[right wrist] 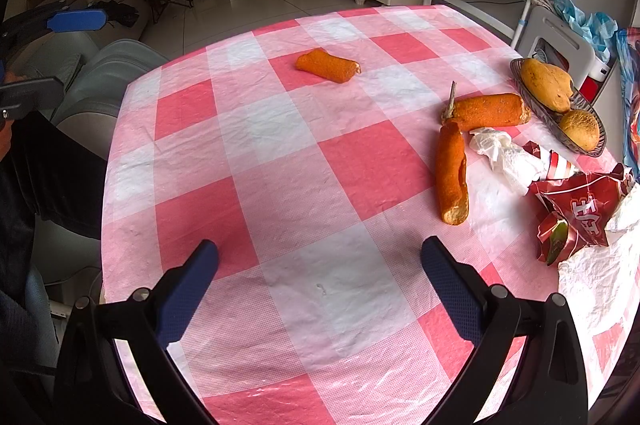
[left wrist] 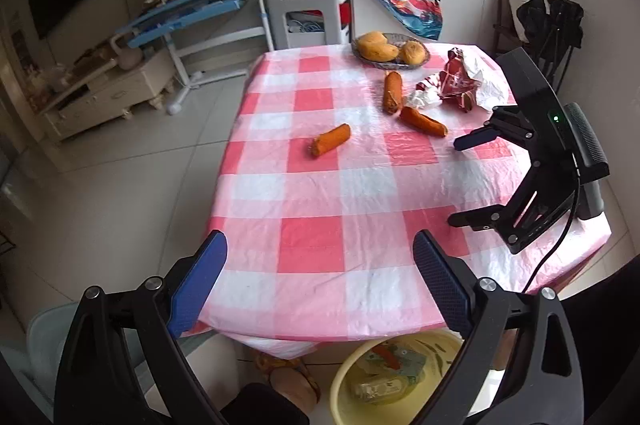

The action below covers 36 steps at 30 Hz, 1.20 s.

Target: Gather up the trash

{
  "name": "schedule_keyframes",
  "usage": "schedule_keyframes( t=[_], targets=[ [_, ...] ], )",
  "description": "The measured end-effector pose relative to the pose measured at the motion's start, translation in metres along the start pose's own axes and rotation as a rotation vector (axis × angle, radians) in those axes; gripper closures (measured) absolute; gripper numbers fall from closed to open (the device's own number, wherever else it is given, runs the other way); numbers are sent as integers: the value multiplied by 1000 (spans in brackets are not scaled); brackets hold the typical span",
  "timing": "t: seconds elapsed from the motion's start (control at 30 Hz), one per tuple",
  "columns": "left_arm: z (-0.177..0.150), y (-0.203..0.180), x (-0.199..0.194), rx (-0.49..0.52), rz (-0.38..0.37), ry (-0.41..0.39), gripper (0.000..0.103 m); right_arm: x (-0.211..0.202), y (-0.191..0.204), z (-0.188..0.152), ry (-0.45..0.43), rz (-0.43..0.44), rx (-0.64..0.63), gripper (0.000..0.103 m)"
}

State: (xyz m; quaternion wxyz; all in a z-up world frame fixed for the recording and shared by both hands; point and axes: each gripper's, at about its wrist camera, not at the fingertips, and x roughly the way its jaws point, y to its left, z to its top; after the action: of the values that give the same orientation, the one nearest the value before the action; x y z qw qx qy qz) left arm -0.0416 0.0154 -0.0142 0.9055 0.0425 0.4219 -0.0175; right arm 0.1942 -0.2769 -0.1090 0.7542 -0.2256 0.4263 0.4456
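Three orange peel pieces lie on the pink checked table [left wrist: 312, 209]: one alone mid-table [left wrist: 330, 139] [right wrist: 328, 65], two near the far right [left wrist: 392, 92] [left wrist: 423, 121] [right wrist: 486, 112] [right wrist: 452, 173]. A crumpled white tissue [right wrist: 504, 153] and a torn red wrapper [left wrist: 458, 81] [right wrist: 580, 213] lie beside them. My left gripper [left wrist: 320, 249] is open and empty over the table's near edge. My right gripper [right wrist: 320, 257] [left wrist: 456, 181] is open and empty above the table's right side. A yellow basin [left wrist: 384, 381] holding trash sits on the floor under the near edge.
A glass dish with yellow fruit [left wrist: 390, 51] [right wrist: 560, 105] stands at the far edge. A white stool [left wrist: 306, 13] and a blue desk [left wrist: 188, 9] stand beyond the table. A grey chair [right wrist: 92, 77] is at the left side.
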Motion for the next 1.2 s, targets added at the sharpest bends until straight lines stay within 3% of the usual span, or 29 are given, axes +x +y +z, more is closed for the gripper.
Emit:
schedule_keyframes(
  t=[0.17, 0.3, 0.57, 0.83, 1.2],
  targets=[
    [1, 17, 6, -97, -49, 23, 12, 0, 0, 0, 0, 0, 0, 6],
    [-2, 22, 11, -156, -45, 36, 12, 0, 0, 0, 0, 0, 0, 6],
    [-3, -3, 9, -50, 10, 15, 12, 0, 0, 0, 0, 0, 0, 6],
    [-1, 10, 9, -117, -27, 28, 12, 0, 0, 0, 0, 0, 0, 6],
    [-2, 5, 10, -105, -31, 32, 12, 0, 0, -1, 0, 1, -1, 6]
  ],
)
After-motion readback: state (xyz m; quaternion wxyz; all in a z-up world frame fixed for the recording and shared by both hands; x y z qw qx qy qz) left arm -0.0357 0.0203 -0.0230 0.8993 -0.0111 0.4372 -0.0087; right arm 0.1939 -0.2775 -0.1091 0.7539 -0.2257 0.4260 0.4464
